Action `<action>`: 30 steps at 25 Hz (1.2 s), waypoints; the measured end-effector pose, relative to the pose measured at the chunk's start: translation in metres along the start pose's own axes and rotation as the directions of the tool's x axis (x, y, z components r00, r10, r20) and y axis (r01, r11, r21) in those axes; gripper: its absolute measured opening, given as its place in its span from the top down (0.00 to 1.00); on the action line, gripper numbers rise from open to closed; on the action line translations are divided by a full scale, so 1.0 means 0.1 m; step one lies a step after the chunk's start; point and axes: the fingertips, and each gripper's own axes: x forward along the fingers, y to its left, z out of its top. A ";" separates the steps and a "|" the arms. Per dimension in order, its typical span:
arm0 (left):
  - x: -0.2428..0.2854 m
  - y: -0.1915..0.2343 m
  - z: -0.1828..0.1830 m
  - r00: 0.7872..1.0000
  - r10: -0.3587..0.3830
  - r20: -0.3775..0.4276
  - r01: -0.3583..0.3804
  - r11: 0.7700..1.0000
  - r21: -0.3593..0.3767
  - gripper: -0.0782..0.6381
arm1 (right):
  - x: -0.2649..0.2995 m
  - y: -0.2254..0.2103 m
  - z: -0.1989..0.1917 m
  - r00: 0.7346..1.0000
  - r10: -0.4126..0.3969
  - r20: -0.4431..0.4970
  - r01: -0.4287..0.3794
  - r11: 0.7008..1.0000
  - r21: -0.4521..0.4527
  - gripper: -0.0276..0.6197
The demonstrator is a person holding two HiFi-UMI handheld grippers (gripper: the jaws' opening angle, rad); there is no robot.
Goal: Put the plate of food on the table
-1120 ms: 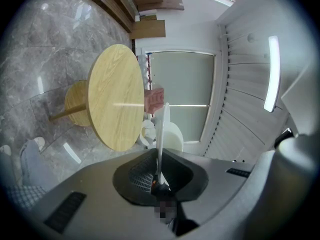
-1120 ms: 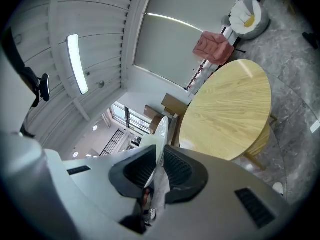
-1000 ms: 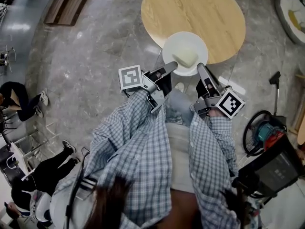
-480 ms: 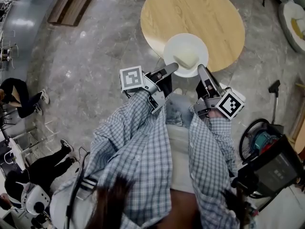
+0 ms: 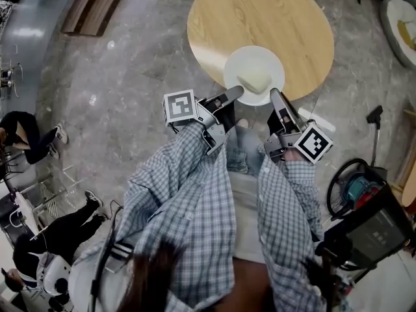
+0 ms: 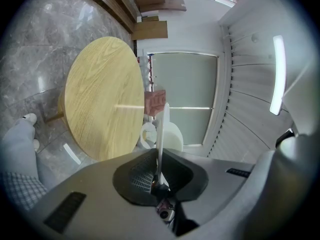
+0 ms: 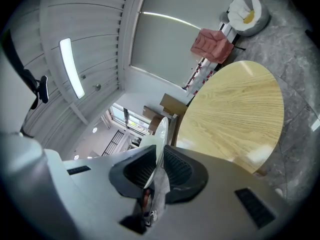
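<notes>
A white plate [image 5: 253, 75] with a pale lump of food [image 5: 254, 81] is held over the near edge of the round wooden table [image 5: 260, 18]. My left gripper [image 5: 234, 92] is shut on the plate's left rim and my right gripper [image 5: 272, 94] is shut on its right rim. In the left gripper view the plate [image 6: 161, 134] shows edge-on between the jaws, with the table [image 6: 102, 96] to the left. The plate's rim [image 7: 159, 134] also runs between the jaws in the right gripper view, beside the table [image 7: 232, 116].
A grey marble floor [image 5: 123, 77] surrounds the table. A vacuum-like machine with hose [image 5: 354, 184] stands at the right. People sit at the far left [image 5: 29, 135]. A white round seat [image 5: 400, 18] is at the upper right.
The view has shifted slightly; the plate and both grippers keep almost the same place at the table's near edge.
</notes>
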 end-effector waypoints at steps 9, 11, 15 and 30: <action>0.26 0.03 0.41 0.999 0.021 -0.038 -0.021 1.000 -0.011 0.86 | 0.37 -0.15 0.25 1.000 -0.030 0.009 0.030 0.999 0.018 0.87; 0.29 0.07 0.53 0.998 0.035 -0.047 -0.036 0.999 -0.024 0.86 | 0.48 -0.18 0.29 0.999 -0.044 0.013 0.044 0.999 0.026 0.87; 0.39 0.09 0.73 0.997 0.032 -0.071 -0.034 0.999 -0.024 0.86 | 0.65 -0.25 0.36 0.998 -0.065 0.022 0.064 0.997 0.036 0.87; 0.66 0.36 1.20 0.981 0.081 -0.174 -0.083 0.996 -0.005 0.86 | 1.03 -0.58 0.52 0.982 -0.175 0.066 0.170 0.983 0.067 0.87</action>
